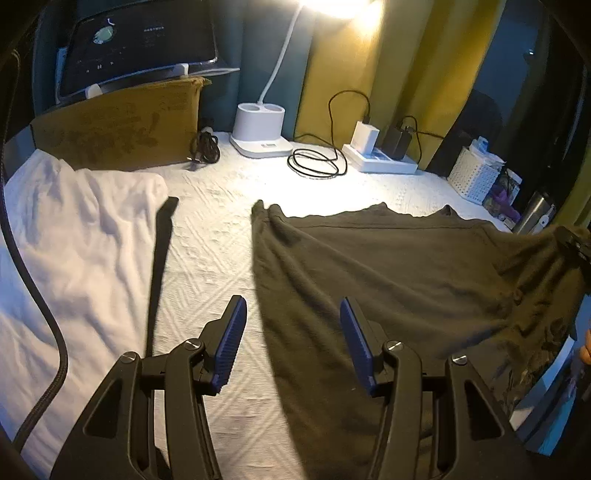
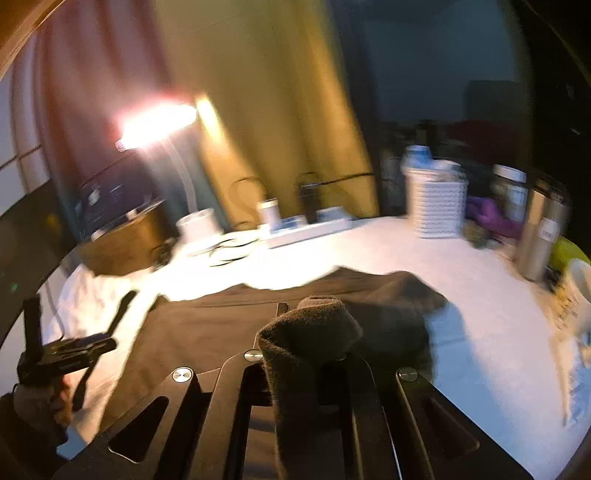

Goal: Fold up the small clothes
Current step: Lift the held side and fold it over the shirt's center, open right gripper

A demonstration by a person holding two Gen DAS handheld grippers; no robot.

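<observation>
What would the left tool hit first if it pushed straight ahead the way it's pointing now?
Most likely the left edge of the dark garment or the bare white bed cover beside it. The left tool is open and empty, aimed downward at that edge; depth is hard to judge.

A desk lamp (image 1: 340,5) glares over the white cloth (image 1: 221,229), corners staying dim; the right wrist view is motion-blurred, both bowed by fisheye

No text can be read: the dark screen (image 1: 136,44) at the upper left of the left wrist view carries small white characters and playback symbols too fine to resolve, and the print on the brown cardboard box (image 1: 118,129) below it is illegible.
</observation>
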